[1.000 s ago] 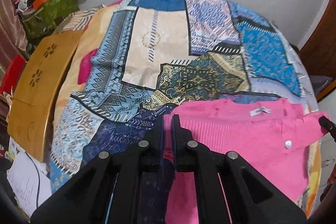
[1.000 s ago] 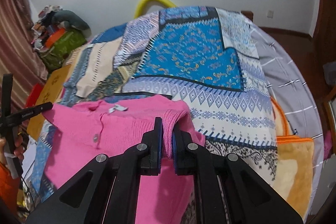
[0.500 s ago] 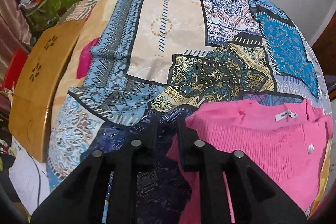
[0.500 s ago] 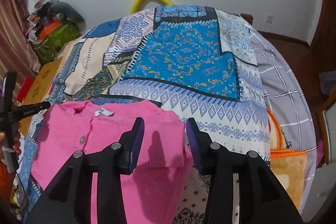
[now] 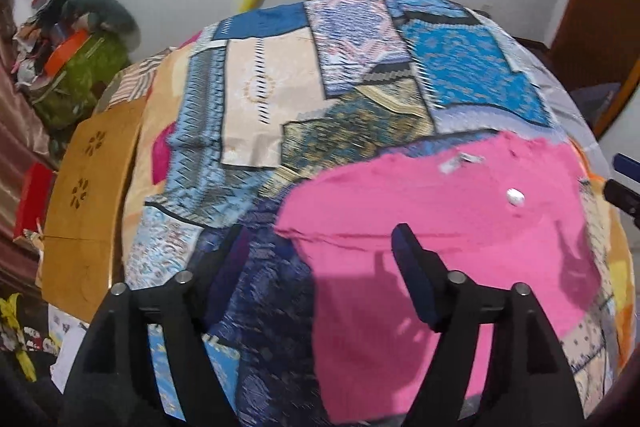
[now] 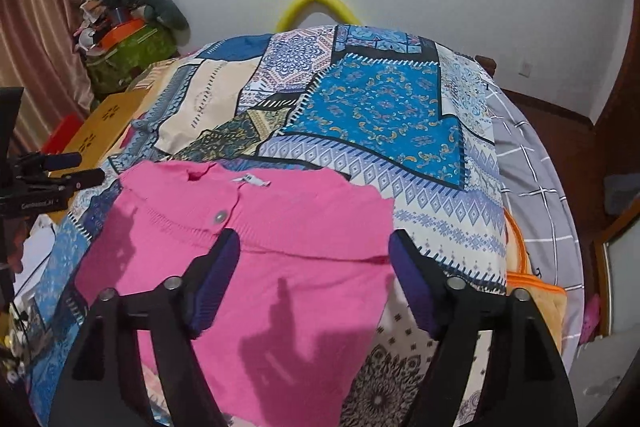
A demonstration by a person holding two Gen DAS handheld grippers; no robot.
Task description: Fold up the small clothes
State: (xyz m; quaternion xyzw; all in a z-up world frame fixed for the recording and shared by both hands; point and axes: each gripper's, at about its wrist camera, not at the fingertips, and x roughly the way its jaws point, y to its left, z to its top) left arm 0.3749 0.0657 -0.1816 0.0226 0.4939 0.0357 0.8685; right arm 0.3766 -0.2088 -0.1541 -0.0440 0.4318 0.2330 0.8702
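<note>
A second ago both my sets of jaws were pinched shut on the pink top, the left gripper (image 5: 320, 247) on its left edge and the right gripper (image 6: 314, 253) on its right edge; half a second ago they had begun to part, and now both stand wide open with nothing between them. I take that to mean I have just laid down a fold and let go: the pink top (image 6: 256, 227) lies flat on the bed (image 6: 384, 107), and a crosswise ridge runs across it where one layer seems to end over another. The collar, with its small white label (image 6: 250, 180) and a button (image 6: 220, 215), points toward the far end of the bed, and the near hem runs down under my right gripper and out of sight. In the right wrist view the top sits just ahead of and partly below the open jaws, the left finger over the cloth and the right finger beside the top's right edge, over the patterned bedspread. In the left wrist view, which is blurred, the top's left edge falls between my spread jaws, with the right finger over pink and the left finger over dark blue bedspread. I judge that the next fold calls for a fresh grip on an edge, since neither gripper touches the cloth now.
</note>
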